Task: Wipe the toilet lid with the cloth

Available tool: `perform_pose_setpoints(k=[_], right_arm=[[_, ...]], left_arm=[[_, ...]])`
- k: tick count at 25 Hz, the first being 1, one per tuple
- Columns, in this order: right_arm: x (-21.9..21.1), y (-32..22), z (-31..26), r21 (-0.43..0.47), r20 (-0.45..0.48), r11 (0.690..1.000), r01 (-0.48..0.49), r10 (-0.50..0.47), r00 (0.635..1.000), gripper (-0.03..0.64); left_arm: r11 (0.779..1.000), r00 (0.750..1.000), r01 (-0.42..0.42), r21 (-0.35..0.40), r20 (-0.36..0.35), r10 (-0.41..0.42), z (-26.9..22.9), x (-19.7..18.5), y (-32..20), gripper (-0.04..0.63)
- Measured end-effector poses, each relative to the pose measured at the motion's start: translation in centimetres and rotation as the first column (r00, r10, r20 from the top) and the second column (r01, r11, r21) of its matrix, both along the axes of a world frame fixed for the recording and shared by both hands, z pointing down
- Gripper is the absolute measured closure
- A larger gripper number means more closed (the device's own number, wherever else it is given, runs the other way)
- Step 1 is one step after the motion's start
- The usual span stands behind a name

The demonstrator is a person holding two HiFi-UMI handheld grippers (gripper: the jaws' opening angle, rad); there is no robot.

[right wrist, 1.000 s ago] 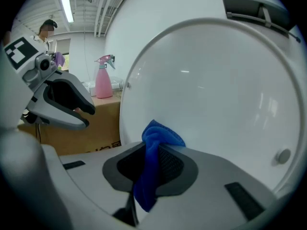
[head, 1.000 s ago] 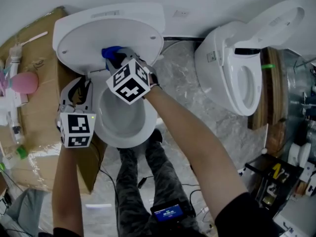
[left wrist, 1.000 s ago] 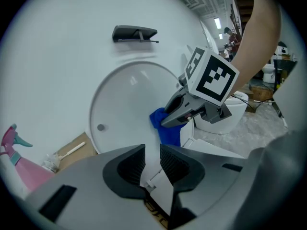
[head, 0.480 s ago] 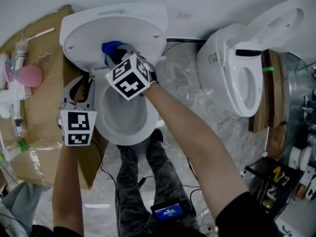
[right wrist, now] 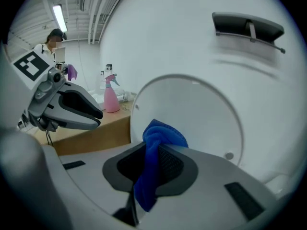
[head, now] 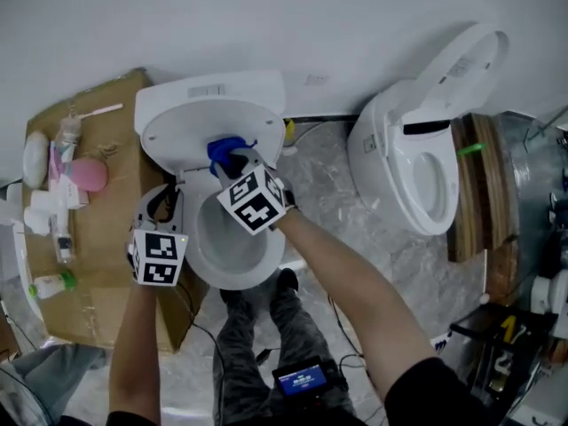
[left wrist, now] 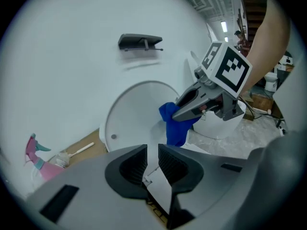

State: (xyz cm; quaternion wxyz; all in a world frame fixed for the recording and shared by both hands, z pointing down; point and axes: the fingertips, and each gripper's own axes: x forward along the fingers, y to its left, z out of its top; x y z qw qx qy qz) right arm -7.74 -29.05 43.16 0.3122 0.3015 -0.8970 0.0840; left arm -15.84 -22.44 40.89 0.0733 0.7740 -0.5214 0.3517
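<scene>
Wiping seemed under way: the right gripper (right wrist: 147, 153) was clamped on the soft, bunched blue cloth (right wrist: 162, 134), at the hinge edge of the raised toilet lid (head: 182, 130), a glossy white oval. The left gripper (left wrist: 152, 160), jaws just narrowed to a slit, held nothing. Next likely called for sweeping upward with steady contact.

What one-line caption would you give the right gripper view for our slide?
Right gripper clamps a blue cloth in front of the raised white toilet lid, pink spray bottle beyond.
</scene>
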Motion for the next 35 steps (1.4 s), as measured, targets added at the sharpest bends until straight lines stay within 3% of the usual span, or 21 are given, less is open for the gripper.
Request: perform_pose_setpoints(k=[8, 15, 24, 35], right_arm=[[3.7, 2.5, -9.4, 0.016, -0.018, 0.999, -0.031, 0.031, 0.999, 0.56], [7.4, 7.4, -15.9, 0.001, 0.062, 0.997, -0.081, 0.081, 0.995, 0.56], [10.0, 12.7, -18.9, -0.013, 0.14, 1.0, -0.023, 0.024, 0.99, 0.56], [13.6, 22.7, -18.8, 0.019, 0.08, 0.998, -0.052, 0.05, 0.996, 0.56]], left_arm=[[1.0, 0.999, 0.018, -0.021, -0.029, -0.018, -8.0, 0.8, 1.4, 0.563], [0.996, 0.997, 0.042, -0.079, -0.056, -0.046, -12.3, 2.3, 5.9, 0.584], [0.988, 0.98, 0.091, -0.123, -0.164, -0.11, -13.3, 6.1, 14.6, 0.584], [0.998, 0.973, -0.013, -0.066, -0.23, -0.003, -14.9, 7.8, 23.7, 0.584]])
